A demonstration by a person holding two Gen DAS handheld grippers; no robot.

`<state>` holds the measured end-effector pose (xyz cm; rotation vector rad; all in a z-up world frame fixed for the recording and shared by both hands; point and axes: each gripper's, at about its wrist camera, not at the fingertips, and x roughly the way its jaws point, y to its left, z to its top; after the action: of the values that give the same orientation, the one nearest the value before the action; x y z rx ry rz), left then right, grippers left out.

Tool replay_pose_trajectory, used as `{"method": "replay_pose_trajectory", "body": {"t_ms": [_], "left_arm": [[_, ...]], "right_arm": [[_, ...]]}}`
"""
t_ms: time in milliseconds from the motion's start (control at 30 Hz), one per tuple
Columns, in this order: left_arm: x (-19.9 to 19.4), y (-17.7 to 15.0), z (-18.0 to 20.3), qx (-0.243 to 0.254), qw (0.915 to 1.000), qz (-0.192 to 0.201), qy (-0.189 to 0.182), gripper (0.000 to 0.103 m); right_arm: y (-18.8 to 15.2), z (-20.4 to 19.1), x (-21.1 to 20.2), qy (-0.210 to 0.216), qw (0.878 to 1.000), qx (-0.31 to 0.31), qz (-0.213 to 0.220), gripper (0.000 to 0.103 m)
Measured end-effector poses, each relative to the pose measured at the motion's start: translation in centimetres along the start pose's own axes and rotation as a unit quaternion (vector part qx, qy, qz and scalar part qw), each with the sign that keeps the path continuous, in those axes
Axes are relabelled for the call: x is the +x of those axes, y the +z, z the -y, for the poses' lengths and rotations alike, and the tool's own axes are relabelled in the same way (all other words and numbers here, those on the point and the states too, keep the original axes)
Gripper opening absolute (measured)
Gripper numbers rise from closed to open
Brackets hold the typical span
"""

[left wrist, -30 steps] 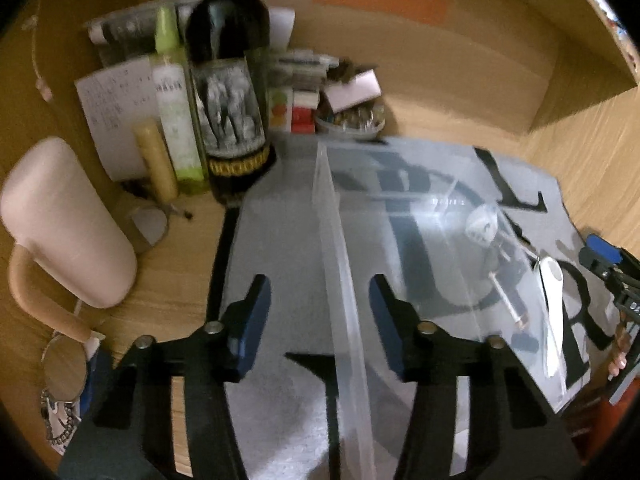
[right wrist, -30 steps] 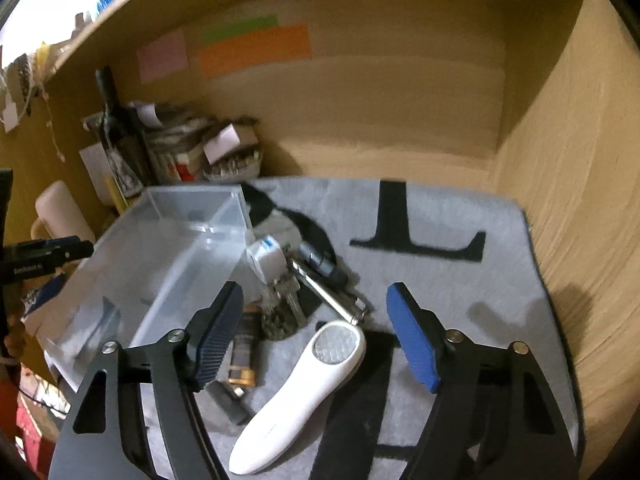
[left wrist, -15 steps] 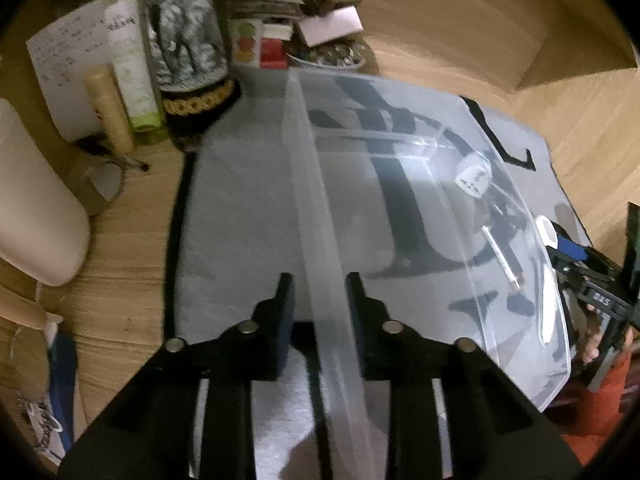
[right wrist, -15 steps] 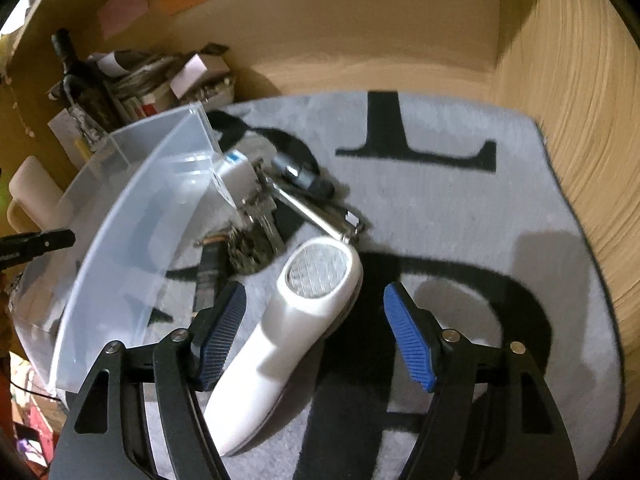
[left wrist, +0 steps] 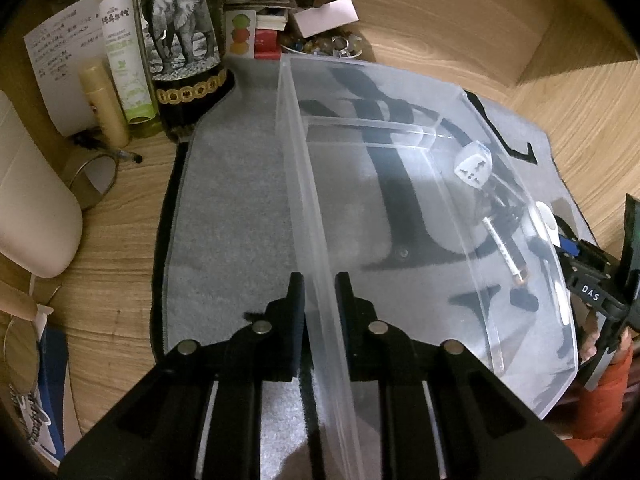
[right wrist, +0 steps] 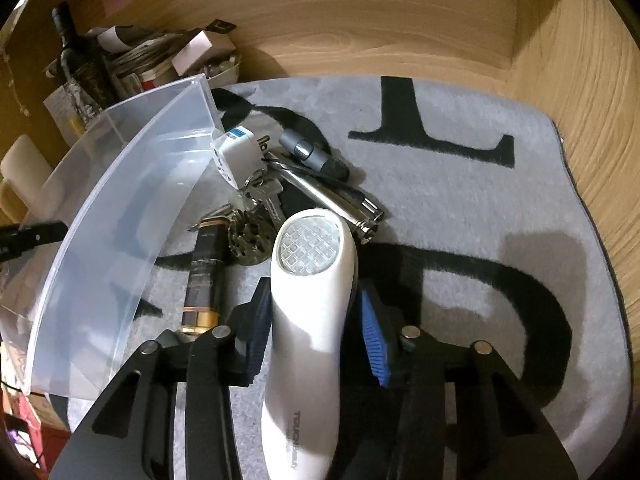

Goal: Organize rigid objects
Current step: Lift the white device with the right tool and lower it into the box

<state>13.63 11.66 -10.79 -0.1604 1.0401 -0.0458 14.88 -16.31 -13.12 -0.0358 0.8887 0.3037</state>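
Observation:
A clear plastic bin [left wrist: 400,208] stands on the grey mat, and my left gripper [left wrist: 320,284] is shut on its near wall [left wrist: 304,184]. To the right of the bin [right wrist: 120,208] lies a white handheld device [right wrist: 312,248] with a gridded round face. My right gripper [right wrist: 312,304] straddles its body; its jaws are closing and both pads lie against the device's sides. Beyond it lie a white plug adapter [right wrist: 236,156], keys [right wrist: 266,196], a metal tube [right wrist: 332,196], a grey and black cylinder [right wrist: 312,156] and a dark tube with gold ends [right wrist: 204,276]. Nothing lies in the bin.
The grey mat [right wrist: 460,208] with black letters covers the wooden desk. A wine bottle [left wrist: 180,52], a green bottle [left wrist: 124,60], a cream tube [left wrist: 104,104], papers and a bowl of trinkets [left wrist: 328,44] crowd the back left. A pale mug [left wrist: 28,200] stands at the left. Wooden walls close the back and right.
My left gripper sank over the bin's wall and shut on it. My right gripper came down over the white device and its jaws drew in to its sides.

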Motion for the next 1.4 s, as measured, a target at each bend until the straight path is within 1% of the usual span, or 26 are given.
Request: {"method": "replay_pose_trajectory", "body": {"t_ms": [167,400,467,667,867,933,1033,1167,1267,1400], "left_arm": [[0.0,-0.1,0.1,0.004,1.0000,0.001,0.002,0.015],[0.0,-0.1,0.0,0.004,1.0000,0.003,0.000,0.015],[0.0,-0.1,0.0,0.004,1.0000,0.003,0.000,0.015],[-0.1,-0.2,0.0,0.006,1.0000,0.005,0.000,0.015],[-0.1,-0.2,0.0,0.005,1.0000,0.005,-0.002,0.015],[-0.1,-0.1,0.0,0.006,1.0000,0.006,-0.002,0.015],[-0.1,-0.2,0.0,0.005,1.0000,0.006,-0.002,0.015],[-0.2,-0.3,0.0,0.003,1.0000,0.008,-0.004,0.015],[-0.2,-0.3,0.0,0.004,1.0000,0.007,-0.004,0.015],[-0.2,-0.3,0.0,0.005,1.0000,0.008,-0.003,0.015]], "right_arm": [[0.1,-0.2,-1.1,-0.004,1.000,-0.004,0.024,0.038],[1.8,-0.9,-4.6,-0.003,0.996,-0.007,0.086,0.035],[2.4,-1.3,-5.8,-0.001,0.994,-0.009,0.108,0.035],[3.8,-2.5,-8.2,0.005,0.988,-0.016,0.155,0.035],[5.3,-4.4,-10.7,0.023,0.979,-0.034,0.202,0.035],[5.7,-5.3,-11.2,0.036,0.976,-0.042,0.212,0.035],[6.1,-6.8,-11.4,0.052,0.973,-0.060,0.218,0.035],[6.5,-8.9,-10.3,0.071,0.972,-0.085,0.207,0.035],[6.6,-10.3,-8.7,0.085,0.974,-0.101,0.186,0.035],[6.7,-11.8,-6.2,0.097,0.977,-0.120,0.146,0.035]]}}
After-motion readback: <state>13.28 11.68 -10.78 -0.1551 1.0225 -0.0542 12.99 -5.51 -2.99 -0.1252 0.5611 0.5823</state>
